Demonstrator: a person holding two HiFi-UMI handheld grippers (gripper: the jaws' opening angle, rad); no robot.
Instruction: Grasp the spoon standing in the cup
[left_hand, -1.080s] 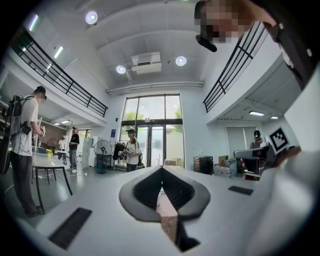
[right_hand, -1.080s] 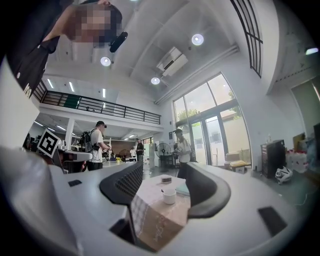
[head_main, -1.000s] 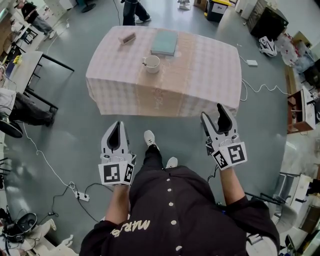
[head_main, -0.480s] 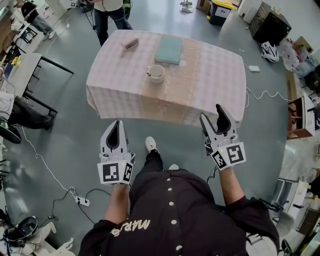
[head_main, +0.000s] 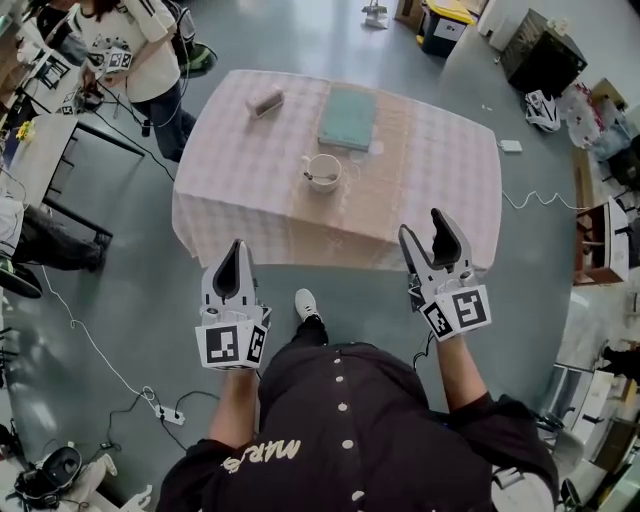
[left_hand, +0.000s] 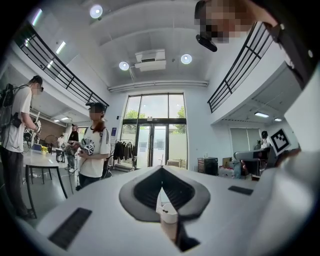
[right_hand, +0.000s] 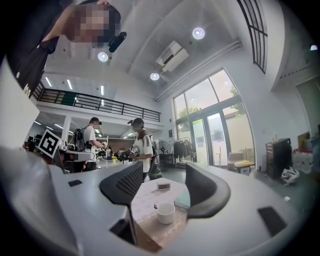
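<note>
A white cup (head_main: 323, 171) stands near the middle of a table draped in a pink checked cloth (head_main: 240, 170), with the spoon (head_main: 314, 177) leaning inside it. The right gripper view shows the cup (right_hand: 165, 212) between my jaws in the distance, the spoon handle (right_hand: 155, 206) poking up at its left. My right gripper (head_main: 426, 232) is open and empty, held short of the table's near edge. My left gripper (head_main: 236, 250) hangs over the floor, shut with nothing in it. Both are well short of the cup.
A teal book (head_main: 348, 118) and a small box (head_main: 265, 101) lie farther back on the table. A person (head_main: 140, 50) holding marker cubes stands at the table's far left corner. Cables and a power strip (head_main: 165, 392) lie on the floor at left.
The table and cup have drawn nearer in the head view. The standing person has walked from behind the table to its left. Both grippers keep their poses.
</note>
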